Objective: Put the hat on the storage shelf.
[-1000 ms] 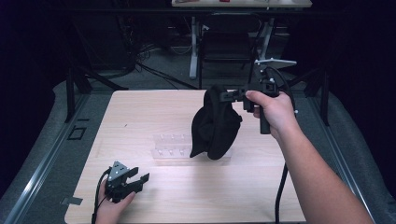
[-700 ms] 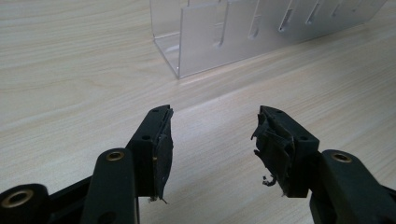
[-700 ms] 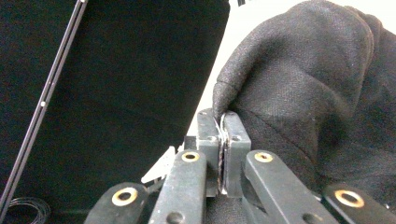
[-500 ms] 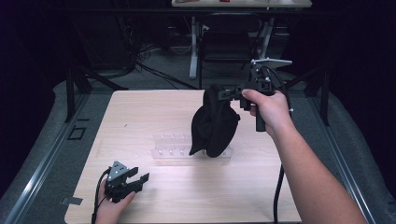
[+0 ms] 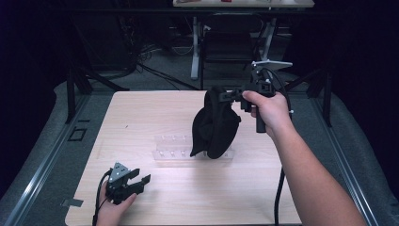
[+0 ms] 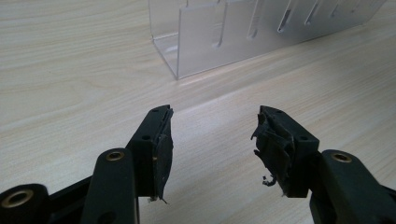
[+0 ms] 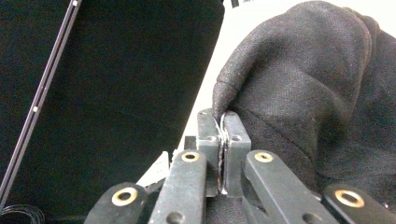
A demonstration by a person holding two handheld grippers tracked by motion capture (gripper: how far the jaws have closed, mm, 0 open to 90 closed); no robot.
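The black cloth (image 5: 215,126) hung above the middle of the desk (image 5: 141,117), gathered into a loose bundle, its lower folds reaching down in front of the clear slotted rack (image 5: 171,147). I could not tell from the high view whether the lowest fold touched the rack or merely hid part of it.

I held the cloth by its top edge with my right hand-held gripper (image 5: 234,96). In the right gripper view the jaws of that hand-held gripper (image 7: 223,140) were clenched on a thin fold at a seam, so the full weight of the fabric (image 7: 317,93) hung from a single pinch point. I judged this hold suited lifting, because the cloth draped freely and clear of the desk surface.

My right hand (image 5: 269,112) was raised and extended toward the far side of the desk, which kept the bundle high.

My left hand-held gripper (image 5: 126,181) rested low at the near left of the desk, well apart from the cloth. Its jaws stood released and empty (image 6: 212,144), pointed toward the near end of the rack (image 6: 224,37). The pads (image 6: 273,149) appeared worn and frayed.
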